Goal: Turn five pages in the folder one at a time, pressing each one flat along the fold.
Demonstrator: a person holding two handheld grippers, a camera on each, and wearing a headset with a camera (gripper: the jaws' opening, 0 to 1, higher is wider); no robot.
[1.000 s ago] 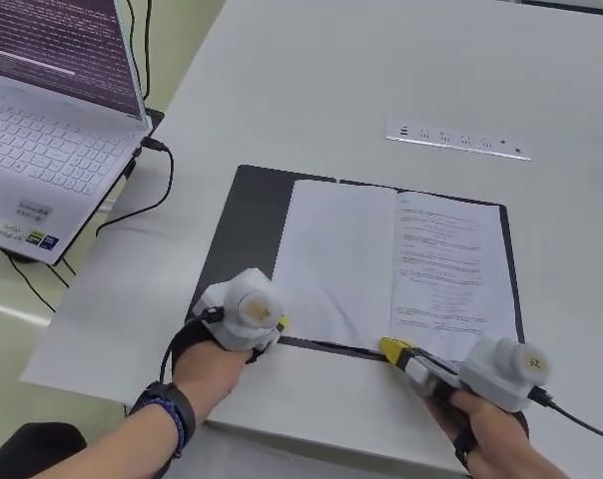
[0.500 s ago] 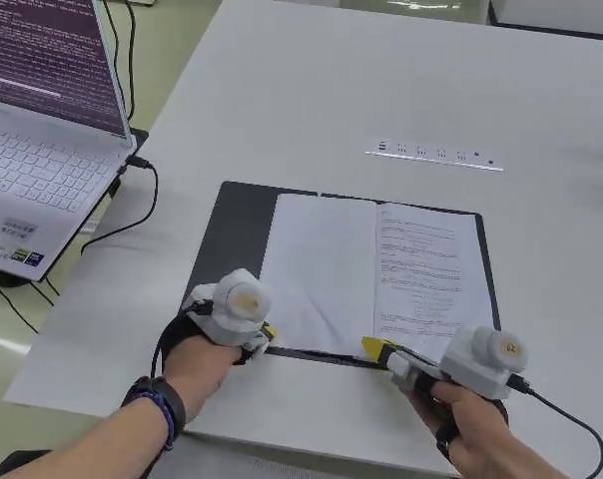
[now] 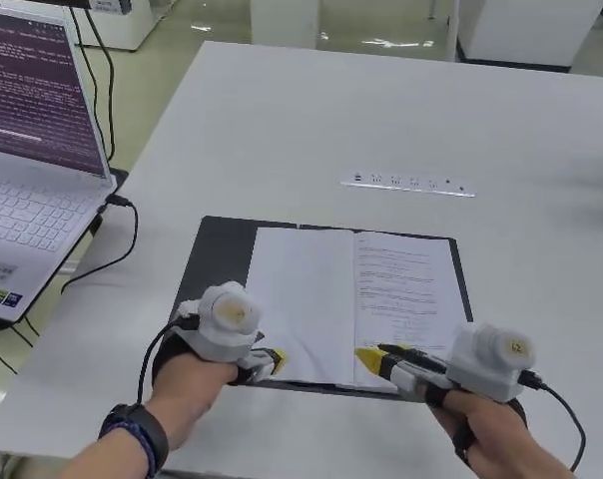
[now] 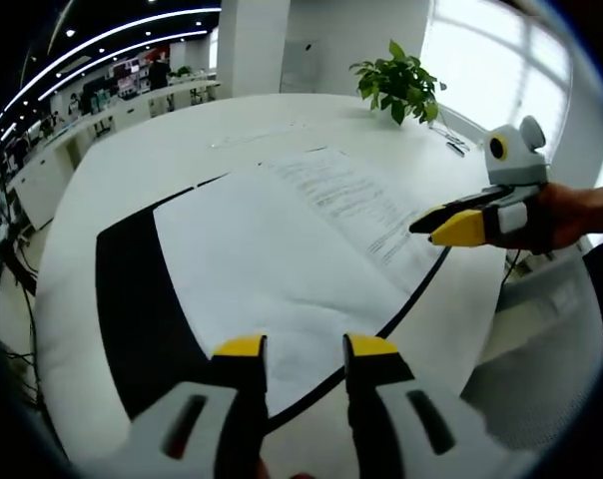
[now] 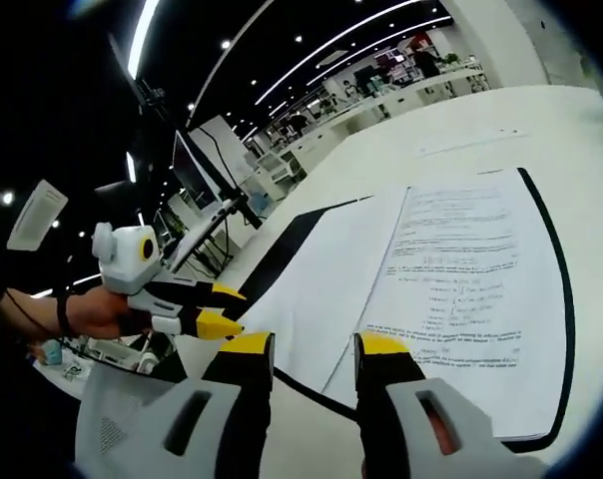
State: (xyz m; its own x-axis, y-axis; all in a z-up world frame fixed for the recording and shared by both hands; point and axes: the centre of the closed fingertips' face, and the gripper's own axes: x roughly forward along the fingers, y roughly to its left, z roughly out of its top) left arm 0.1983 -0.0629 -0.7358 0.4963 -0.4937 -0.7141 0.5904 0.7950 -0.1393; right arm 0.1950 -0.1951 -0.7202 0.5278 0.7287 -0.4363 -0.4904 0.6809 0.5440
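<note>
A black folder (image 3: pixel 214 267) lies open on the white table. Its left page (image 3: pixel 301 299) is blank and its right page (image 3: pixel 406 294) is printed, also seen as the blank page (image 4: pixel 272 269) and the printed page (image 5: pixel 471 269). My left gripper (image 3: pixel 272 361) hovers at the folder's near edge over the blank page's corner, its jaws (image 4: pixel 304 349) open a little with nothing between them. My right gripper (image 3: pixel 369 357) sits at the near edge by the fold, pointing left. Its jaws (image 5: pixel 314 346) are open a little and hold nothing.
An open laptop (image 3: pixel 27 170) stands at the table's left edge with a black cable (image 3: pixel 117 249) running toward the folder. A flush socket strip (image 3: pixel 406 185) is set in the table beyond the folder. A potted plant (image 4: pixel 401 85) stands farther off.
The head camera has tilted up, so everything sits lower in the picture. Both grippers stay at the folder's near edge; the left one has edged slightly toward the fold.
</note>
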